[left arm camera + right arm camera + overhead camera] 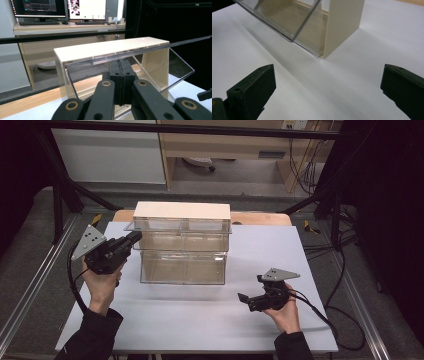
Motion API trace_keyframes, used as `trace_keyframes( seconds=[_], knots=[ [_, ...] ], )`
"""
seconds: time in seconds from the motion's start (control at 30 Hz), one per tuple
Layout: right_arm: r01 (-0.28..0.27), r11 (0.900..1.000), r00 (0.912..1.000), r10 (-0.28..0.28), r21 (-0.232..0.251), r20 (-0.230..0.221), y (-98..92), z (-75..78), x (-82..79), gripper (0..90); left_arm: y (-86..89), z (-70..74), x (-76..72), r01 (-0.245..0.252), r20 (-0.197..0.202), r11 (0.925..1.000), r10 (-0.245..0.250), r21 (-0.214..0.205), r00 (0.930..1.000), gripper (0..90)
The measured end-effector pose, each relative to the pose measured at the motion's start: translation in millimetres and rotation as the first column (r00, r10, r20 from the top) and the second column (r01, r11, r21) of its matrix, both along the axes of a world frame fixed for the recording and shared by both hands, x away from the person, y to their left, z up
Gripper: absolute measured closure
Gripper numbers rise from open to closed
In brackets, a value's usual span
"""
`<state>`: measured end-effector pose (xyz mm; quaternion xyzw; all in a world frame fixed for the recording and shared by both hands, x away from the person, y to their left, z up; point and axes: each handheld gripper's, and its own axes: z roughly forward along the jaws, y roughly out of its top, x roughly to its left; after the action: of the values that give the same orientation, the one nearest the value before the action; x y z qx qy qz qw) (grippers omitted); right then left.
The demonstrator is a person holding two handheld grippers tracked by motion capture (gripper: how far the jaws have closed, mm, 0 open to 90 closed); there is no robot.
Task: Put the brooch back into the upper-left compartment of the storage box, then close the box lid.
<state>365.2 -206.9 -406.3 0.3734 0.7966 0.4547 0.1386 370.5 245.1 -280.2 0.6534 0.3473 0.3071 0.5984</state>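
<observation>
**Now: left tongs at the flap, right tongs idle**

We take the cream box (182, 210) with two clear tiers as our landmark; it stands on the white table (200, 320). Our left gripper (135, 236) reaches its upper-left corner, jaws pressed together at the edge of the raised clear flap (160, 67); whether they pinch the flap we cannot tell. Our right gripper (251, 292) hangs near the box's lower right corner, apart from it, jaws spread wide over bare table.
</observation>
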Motion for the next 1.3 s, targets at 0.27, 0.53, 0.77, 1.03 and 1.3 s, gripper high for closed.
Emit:
trace_keyframes(
  seconds=[0.27,0.53,0.77,1.03,1.3],
  knots=[
    [-0.006,0.9999,0.9998,0.006,-0.008,-0.017,-17.0,-14.5,-4.0,0.4,-0.3,0.0,0.0,-0.001,-0.001,1.0000,0.001,0.001,1.0000,89.6],
    [0.008,0.9998,0.9998,-0.008,-0.021,-0.020,-29.5,-25.6,-5.1,0.4,-1.1,-0.2,-0.2,0.004,-0.009,1.0000,-0.004,0.001,0.9999,89.6],
    [0.014,0.9990,0.9996,-0.015,-0.042,-0.025,-33.9,-30.8,-6.7,0.4,-1.9,-2.0,0.0,-0.001,-0.026,0.9999,0.002,0.011,0.9997,89.6],
    [0.015,0.9982,0.9996,-0.016,-0.058,-0.021,-38.4,-34.6,-8.5,0.4,-2.7,-4.4,-1.6,-0.002,-0.048,0.9997,0.003,0.023,0.9988,89.6],
    [0.019,0.9977,0.9995,-0.021,-0.065,-0.024,-42.0,-38.2,-9.6,0.4,-0.9,-6.2,-4.0,-0.006,-0.071,0.9988,0.009,0.049,0.9974,89.6]
  ],
)
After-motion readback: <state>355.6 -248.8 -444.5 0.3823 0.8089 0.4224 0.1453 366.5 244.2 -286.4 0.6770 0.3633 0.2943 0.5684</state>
